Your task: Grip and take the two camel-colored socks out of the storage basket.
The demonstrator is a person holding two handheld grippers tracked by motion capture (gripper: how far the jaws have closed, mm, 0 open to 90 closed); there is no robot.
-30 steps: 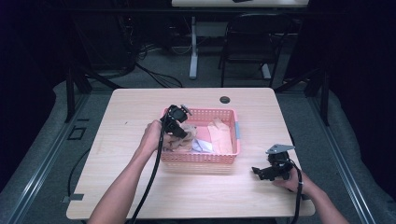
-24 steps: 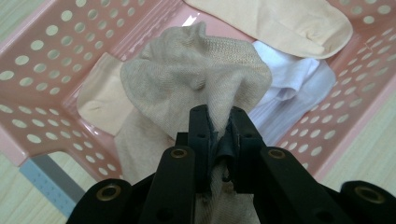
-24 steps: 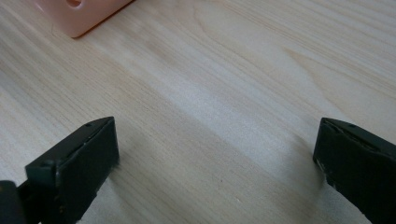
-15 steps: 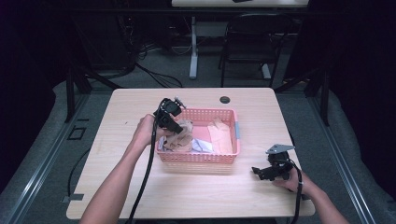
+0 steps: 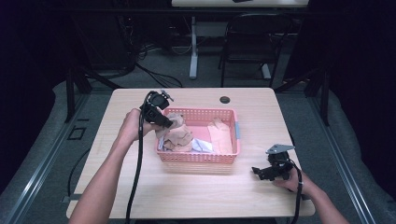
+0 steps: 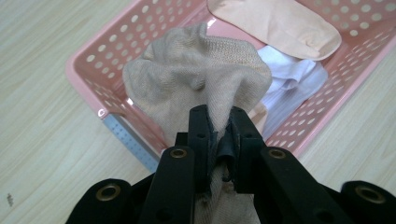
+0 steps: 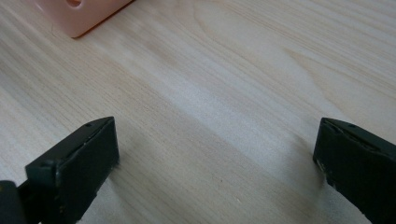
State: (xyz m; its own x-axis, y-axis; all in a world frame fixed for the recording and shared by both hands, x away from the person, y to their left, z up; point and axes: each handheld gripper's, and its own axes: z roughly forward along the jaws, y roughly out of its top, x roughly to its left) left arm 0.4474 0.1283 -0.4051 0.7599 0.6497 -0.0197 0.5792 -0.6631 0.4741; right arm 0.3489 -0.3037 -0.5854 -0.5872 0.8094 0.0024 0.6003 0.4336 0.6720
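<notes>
Tan sock (image 6: 196, 74) is pinched in the left gripper (image 6: 218, 140), jaws pressed together on a fold of the fabric. In the high view the sock (image 5: 177, 134) hangs bunched over the left end of the pink basket (image 5: 233, 122), partly lifted above the rim, the left gripper (image 5: 163, 122) at its 10 o'clock. Left hand (image 5: 130, 129) is at 9 o'clock of the basket, over the table (image 5: 196, 196).

Inside the basket: a white cloth (image 6: 294, 79) just beside the sock at its 3 o'clock, touching it, and a peach sock (image 6: 280, 21) lying flat at 1 o'clock. In the high view the peach sock (image 5: 220, 136) sits in the right half of the basket, the white cloth (image 5: 201, 145) between it and the tan one.

Right gripper (image 5: 259, 171) rests low on the table at 4 o'clock of the basket, well apart from it, jaws spread wide with bare wood between them. Right gripper view has a basket corner (image 7: 79, 14) at 11 o'clock.

Black disc (image 5: 225, 100) on the table at 12 o'clock of the basket.
</notes>
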